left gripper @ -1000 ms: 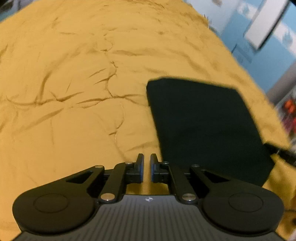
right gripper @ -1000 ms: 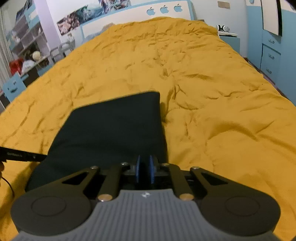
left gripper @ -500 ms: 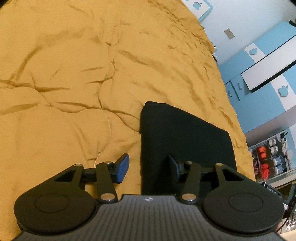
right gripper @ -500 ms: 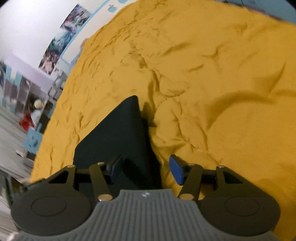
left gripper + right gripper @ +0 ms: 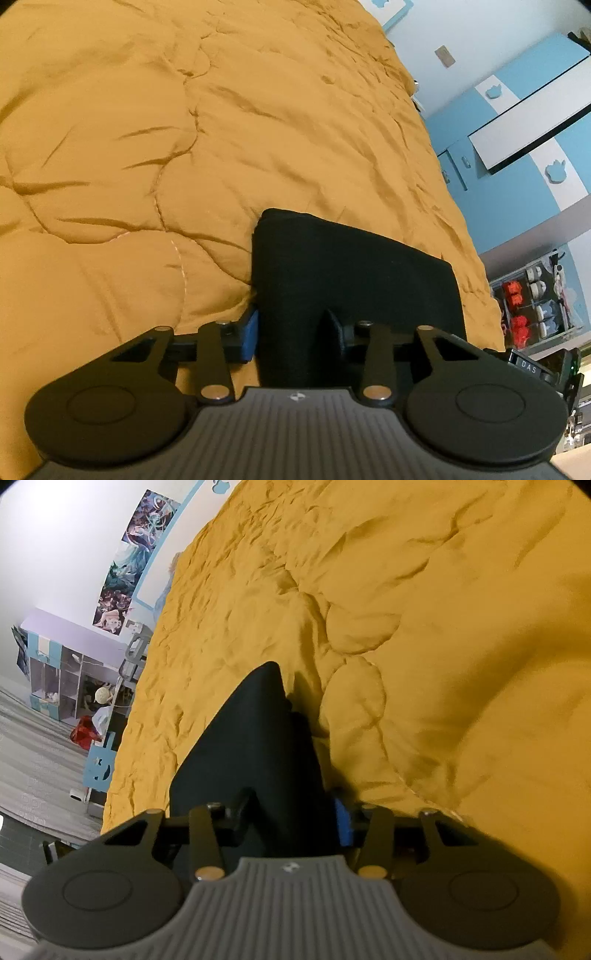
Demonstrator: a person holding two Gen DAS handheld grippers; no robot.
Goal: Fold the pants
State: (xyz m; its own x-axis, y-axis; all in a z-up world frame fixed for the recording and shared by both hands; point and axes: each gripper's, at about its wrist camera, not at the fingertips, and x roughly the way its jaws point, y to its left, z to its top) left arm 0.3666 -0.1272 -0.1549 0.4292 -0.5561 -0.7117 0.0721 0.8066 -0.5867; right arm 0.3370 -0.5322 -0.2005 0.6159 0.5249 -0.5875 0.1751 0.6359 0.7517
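The black pants (image 5: 354, 273) lie folded into a thick rectangle on the yellow quilt (image 5: 184, 129). My left gripper (image 5: 291, 332) is open, its jaws astride the near left edge of the pants, one finger (image 5: 248, 334) outside on the quilt and the other over the fabric. In the right wrist view the pants (image 5: 255, 738) run away from me. My right gripper (image 5: 291, 816) is open too, astride the near right edge, the blue-padded finger (image 5: 341, 821) on the quilt side.
The quilt covers the whole bed and is wrinkled. Blue wardrobes (image 5: 517, 155) and a shoe rack (image 5: 535, 295) stand beyond the bed's right side. Shelves (image 5: 62, 675) and a blue chair (image 5: 99, 760) stand beyond the left side.
Both grippers opened from shut, tilted and moved in low onto the near edge of the folded pants, each now with the fabric between its jaws.
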